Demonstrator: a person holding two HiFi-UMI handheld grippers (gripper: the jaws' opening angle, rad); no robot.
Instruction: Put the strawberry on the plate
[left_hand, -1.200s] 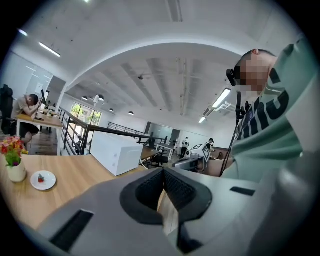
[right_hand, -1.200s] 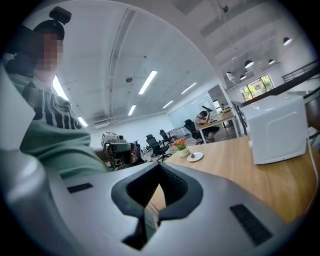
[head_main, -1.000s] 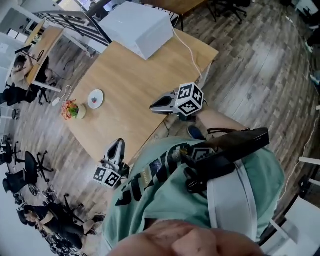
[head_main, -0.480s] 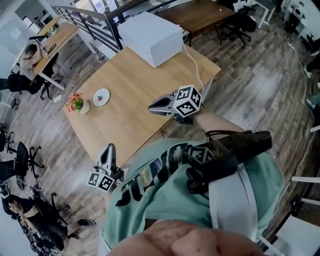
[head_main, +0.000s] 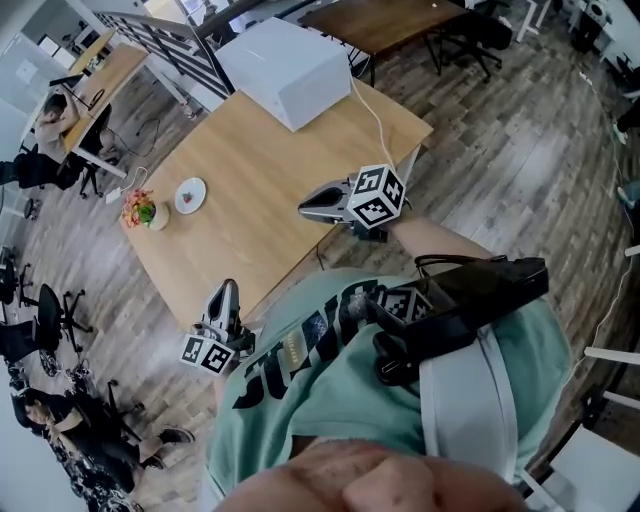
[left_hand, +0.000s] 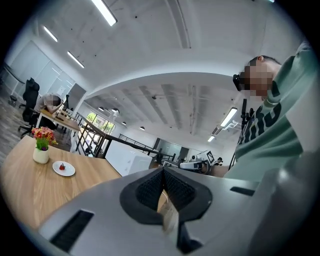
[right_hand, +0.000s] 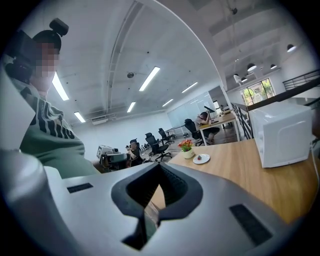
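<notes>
Left to right: a small white pot of orange and red flowers (head_main: 141, 212) stands near the left corner of the light wooden table (head_main: 260, 160). Just beside it lies the small round white plate (head_main: 190, 195), which bears the red strawberry (head_main: 187, 198). The left gripper (head_main: 228, 288), at the table's near edge, has its jaws pressed together on nothing. A white box-shaped appliance (head_main: 285, 62) occupies the far corner. The right gripper (head_main: 305, 208), over the table's right edge, is likewise closed and empty. Both grippers are well apart from the plate.
</notes>
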